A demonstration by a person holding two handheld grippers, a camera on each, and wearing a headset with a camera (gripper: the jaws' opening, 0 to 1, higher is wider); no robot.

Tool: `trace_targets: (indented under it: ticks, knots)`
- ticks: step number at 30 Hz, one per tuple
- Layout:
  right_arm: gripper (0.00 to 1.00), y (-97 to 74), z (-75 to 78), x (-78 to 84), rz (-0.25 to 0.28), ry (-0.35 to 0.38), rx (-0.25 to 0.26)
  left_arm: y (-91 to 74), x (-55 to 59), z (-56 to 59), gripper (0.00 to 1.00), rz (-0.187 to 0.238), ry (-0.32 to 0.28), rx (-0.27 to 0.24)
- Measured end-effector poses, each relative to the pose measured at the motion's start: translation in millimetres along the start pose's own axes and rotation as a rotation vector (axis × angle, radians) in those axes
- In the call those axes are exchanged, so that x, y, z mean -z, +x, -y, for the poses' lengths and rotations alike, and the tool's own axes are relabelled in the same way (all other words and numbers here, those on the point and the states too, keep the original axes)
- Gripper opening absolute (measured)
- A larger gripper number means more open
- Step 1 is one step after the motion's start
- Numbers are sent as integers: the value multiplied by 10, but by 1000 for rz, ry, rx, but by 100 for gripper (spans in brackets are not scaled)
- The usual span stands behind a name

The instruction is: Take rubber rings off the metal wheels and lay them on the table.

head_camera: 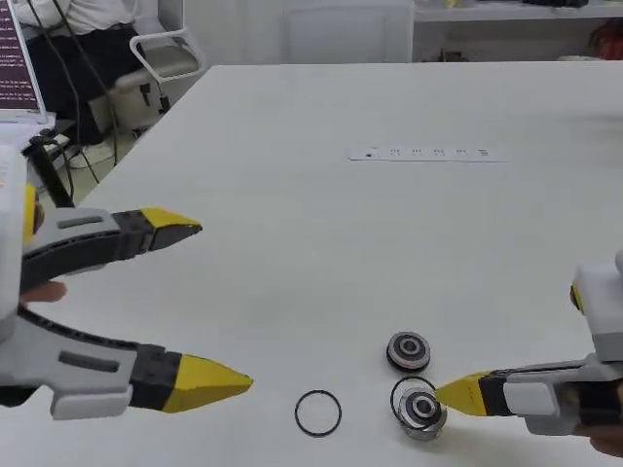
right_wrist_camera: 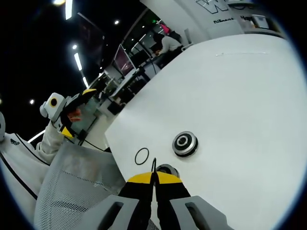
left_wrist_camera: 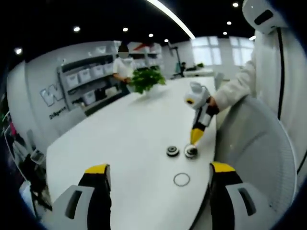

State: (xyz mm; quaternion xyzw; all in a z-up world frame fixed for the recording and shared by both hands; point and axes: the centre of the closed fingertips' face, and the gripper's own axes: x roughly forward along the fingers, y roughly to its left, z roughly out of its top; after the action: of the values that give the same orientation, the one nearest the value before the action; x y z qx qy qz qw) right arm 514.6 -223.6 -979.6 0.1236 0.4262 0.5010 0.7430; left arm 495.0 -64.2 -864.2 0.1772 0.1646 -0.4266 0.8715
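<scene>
- Pinching a thin black rubber ring (head_camera: 394,397), we have the right gripper (head_camera: 440,393) at the lower right of the head view, its two yellow-tipped jaws pressed fully together on it.
- We see this pinched ring as a loop sitting skewed over the near wheel (head_camera: 422,410). Part of it lies around the wheel and part is pulled off toward the side of the other wheel.
- In the right gripper view, a short black strand of the ring rises from between the closed tips, and the near wheel lies just behind them.
- We find the far wheel (head_camera: 408,350) lying flat on the white counter (head_camera: 389,224), just beyond the near wheel and not touching it. Its rim looks dark, but we cannot tell whether that is a ring.
- A loose ring (head_camera: 298,413) lies flat on the counter to the left of the near wheel. It is apart from both wheels and touches neither gripper.
- We hold the left gripper (head_camera: 225,305) with its jaws spread wide and nothing between them. It hovers above the counter at the left of the head view, well apart from the wheels.
- In the left gripper view, the loose ring lies ahead between its two jaws, and both wheels and the right gripper's yellow tip lie beyond it.
- Farther up the counter we see a narrow printed strip (head_camera: 428,154) lying flat.
</scene>
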Motion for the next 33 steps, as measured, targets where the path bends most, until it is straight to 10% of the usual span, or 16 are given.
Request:
trace_targets:
  ticks: [15,33]
  knots:
    - [0,-108,-49,-160,86,29,-22,60,446,280,86,-64,-122,-14]
    - [0,-169,-403,-440,150,0,-124,253,512,446,86,-71,-167,67]
